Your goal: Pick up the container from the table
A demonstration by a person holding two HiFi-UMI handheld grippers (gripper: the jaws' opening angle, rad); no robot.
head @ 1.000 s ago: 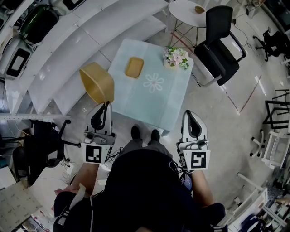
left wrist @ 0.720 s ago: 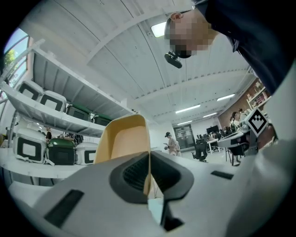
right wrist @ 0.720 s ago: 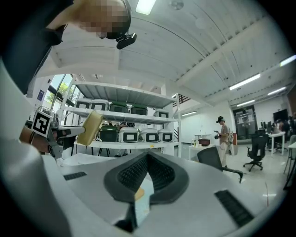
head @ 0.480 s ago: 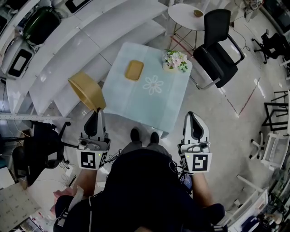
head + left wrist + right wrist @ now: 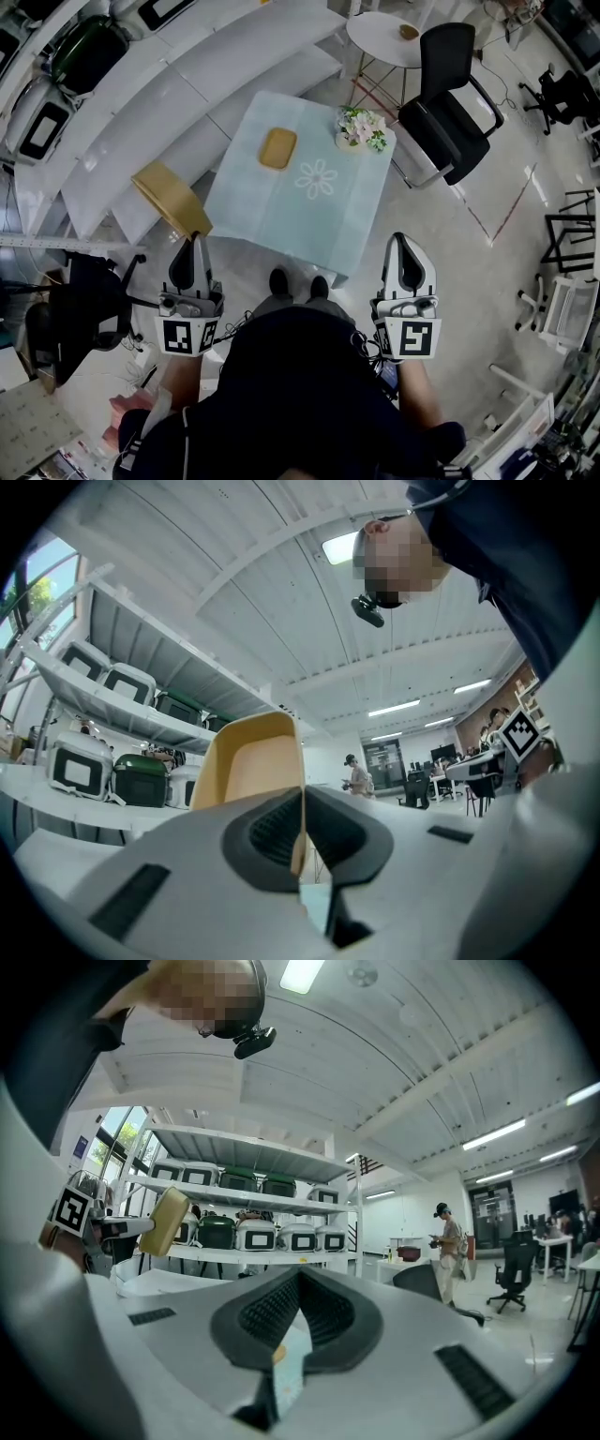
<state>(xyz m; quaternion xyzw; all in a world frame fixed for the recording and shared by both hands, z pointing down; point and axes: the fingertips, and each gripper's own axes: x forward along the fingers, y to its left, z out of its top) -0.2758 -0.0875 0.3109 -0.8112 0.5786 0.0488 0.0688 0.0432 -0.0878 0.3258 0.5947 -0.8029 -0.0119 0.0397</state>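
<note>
The yellow container point(image 5: 171, 197) is off the table point(image 5: 281, 202). It hangs in the air just beside the table's left edge, near the corner closest to you, with the white shelves point(image 5: 141, 84) behind it. Your left gripper point(image 5: 194, 239) grasps it: in the left gripper view the 2 jaws are clenched on the thin wall of the container point(image 5: 248, 771), which stands tilted above the gripper point(image 5: 302, 799). Your right gripper point(image 5: 401, 241) is over the floor, past the table's near right corner. In the right gripper view its jaws point(image 5: 298, 1283) are pressed together and grasp nothing.

On the table, 1 flat yellow tray point(image 5: 277, 148) lies near the far edge, and a small bunch of flowers point(image 5: 362, 127) stands at the far right corner. A black chair point(image 5: 450, 89) stands beyond that corner.
</note>
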